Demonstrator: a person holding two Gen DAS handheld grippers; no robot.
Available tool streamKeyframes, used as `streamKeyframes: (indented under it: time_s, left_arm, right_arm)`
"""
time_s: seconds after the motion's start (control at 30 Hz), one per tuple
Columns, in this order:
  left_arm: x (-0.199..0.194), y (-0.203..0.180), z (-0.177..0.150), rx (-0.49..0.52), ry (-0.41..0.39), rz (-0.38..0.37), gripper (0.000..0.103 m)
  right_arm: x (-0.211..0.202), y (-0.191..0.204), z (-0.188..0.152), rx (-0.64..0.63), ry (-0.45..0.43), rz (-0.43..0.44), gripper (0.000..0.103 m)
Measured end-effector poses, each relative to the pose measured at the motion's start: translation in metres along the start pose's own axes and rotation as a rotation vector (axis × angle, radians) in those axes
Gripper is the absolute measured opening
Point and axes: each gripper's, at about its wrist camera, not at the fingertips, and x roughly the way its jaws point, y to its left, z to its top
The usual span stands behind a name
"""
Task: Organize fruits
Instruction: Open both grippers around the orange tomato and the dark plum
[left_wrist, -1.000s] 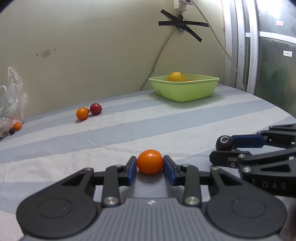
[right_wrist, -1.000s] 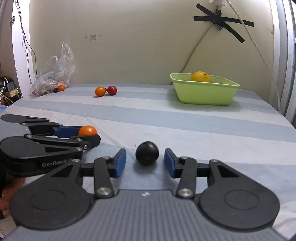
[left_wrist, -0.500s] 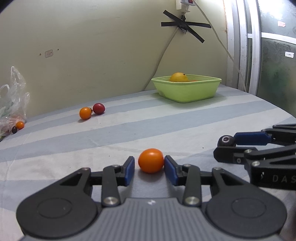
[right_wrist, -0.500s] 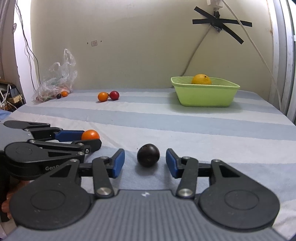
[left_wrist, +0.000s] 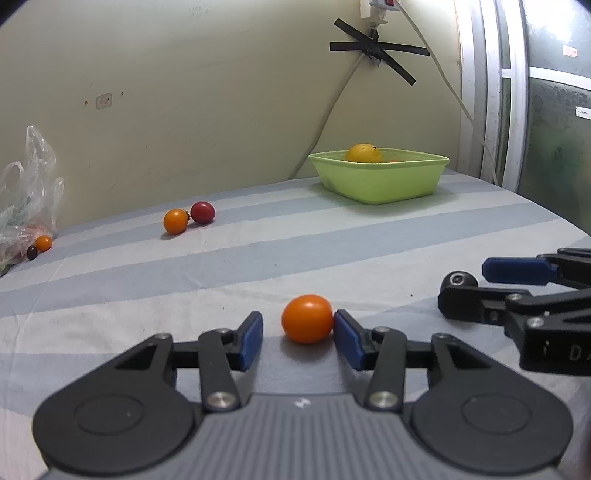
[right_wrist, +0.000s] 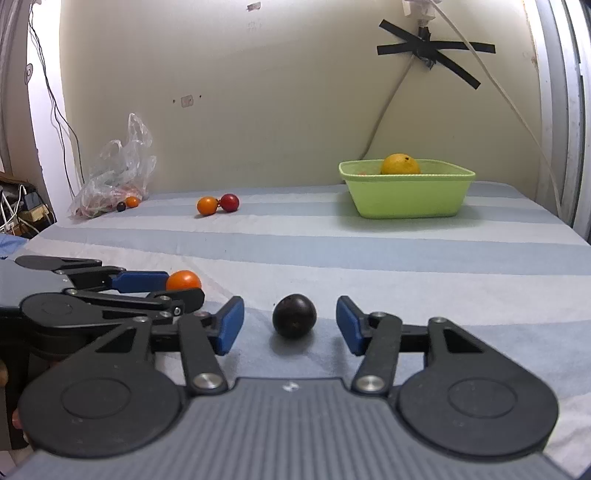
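My left gripper (left_wrist: 298, 338) is open around an orange fruit (left_wrist: 307, 318) that lies on the striped cloth and touches the right pad; a gap stays on its left. My right gripper (right_wrist: 290, 330) is open around a dark round fruit (right_wrist: 294, 316) lying on the cloth, with gaps on both sides. Each gripper shows in the other's view: the right gripper (left_wrist: 517, 291) with the dark fruit (left_wrist: 459, 280), the left gripper (right_wrist: 155, 286) with the orange fruit (right_wrist: 183, 280). A green bowl (left_wrist: 380, 179) at the far right holds a yellow fruit (left_wrist: 363, 153).
An orange fruit (left_wrist: 175, 220) and a red fruit (left_wrist: 202, 212) lie together further back on the cloth. A clear plastic bag (right_wrist: 114, 177) with more fruit lies at the far left by the wall, with two small fruits (right_wrist: 127, 203) beside it. A cable hangs behind the bowl.
The left gripper's jaws have opened wider; the orange fruit now sits loose against the right pad. The right gripper's jaws have also spread a little around the dark fruit.
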Motion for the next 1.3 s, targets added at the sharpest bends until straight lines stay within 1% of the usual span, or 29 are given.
streamKeyframes:
  time_s: [0.1,0.2,0.3,0.47,0.6,1.3]
  left_arm:
    - [-0.0005,0.0023,-0.0002,-0.007,0.0,-0.002,0.045]
    - [-0.0003,0.0049,-0.0002,-0.015,0.002,-0.003,0.049]
    - [0.0005,0.0063,0.0001,-0.022,0.006,-0.008,0.049]
    - [0.0004,0.0068,0.0004,-0.023,0.008,-0.012,0.05]
    - [0.0017,0.0076,0.0009,-0.027,0.012,-0.013,0.053]
    - [0.0029,0.0083,0.0012,-0.034,0.015,-0.014,0.057]
  right_arm:
    - [-0.0015,-0.0003,-0.0002,0.001,-0.01,0.0,0.062]
    - [-0.0016,-0.0002,-0.0003,0.0,-0.011,-0.004,0.063]
    - [-0.0006,0.0002,0.0,-0.004,-0.004,-0.003,0.065]
    - [0.0013,-0.0003,0.0006,-0.006,0.007,-0.002,0.065]
    - [0.0019,-0.0008,0.0011,-0.006,0.011,-0.001,0.065]
    - [0.0003,-0.0063,0.0006,0.005,0.001,0.027,0.068]
